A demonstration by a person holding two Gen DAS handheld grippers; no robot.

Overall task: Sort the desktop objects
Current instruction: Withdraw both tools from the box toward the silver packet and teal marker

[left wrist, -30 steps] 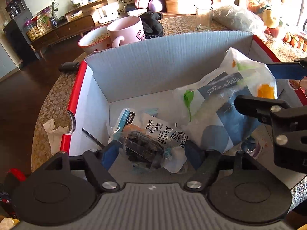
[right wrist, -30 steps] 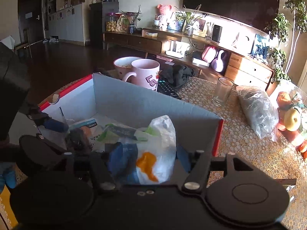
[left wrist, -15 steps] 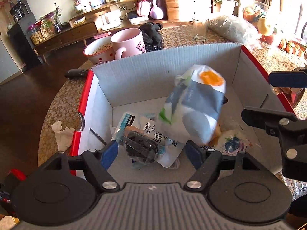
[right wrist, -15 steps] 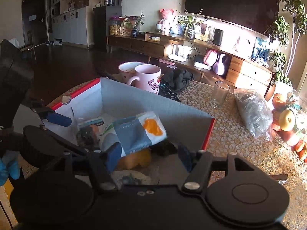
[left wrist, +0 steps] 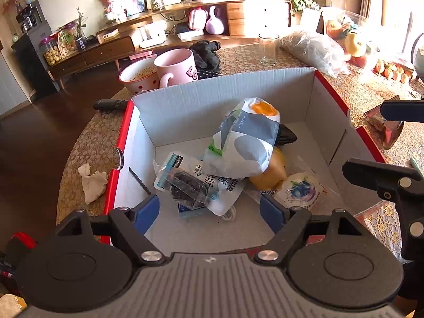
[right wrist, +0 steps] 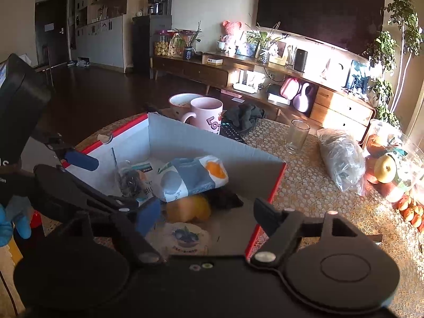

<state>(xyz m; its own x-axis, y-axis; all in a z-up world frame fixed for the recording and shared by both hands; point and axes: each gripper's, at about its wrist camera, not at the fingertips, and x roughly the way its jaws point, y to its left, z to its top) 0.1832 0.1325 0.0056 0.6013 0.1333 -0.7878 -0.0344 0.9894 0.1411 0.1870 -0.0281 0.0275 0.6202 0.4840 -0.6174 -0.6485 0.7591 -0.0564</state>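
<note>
Lifting clear of the cardboard box [left wrist: 228, 100], keep your left gripper [left wrist: 209, 212] and right gripper [right wrist: 204, 212] spread wide and empty, their jaws just opened, snack bag [left wrist: 243, 143] lying loose inside atop other packets, then reach for surface [right wrist: 312, 185] clutter.

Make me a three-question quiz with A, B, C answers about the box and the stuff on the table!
1. Where does the grey-and-white snack bag lie?
A. beside the glass
B. inside the cardboard box
C. on the floor

2. What colour is the mug behind the box?
A. pink
B. green
C. black

3. How is the left gripper?
A. shut on the bag
B. shut on a tissue
C. open, holding nothing

Answers:
1 B, the bag rests on other packets within the box walls.
2 A, its body and handle are pink.
3 C, its blue pads stand apart with nothing pressed between them.
</note>
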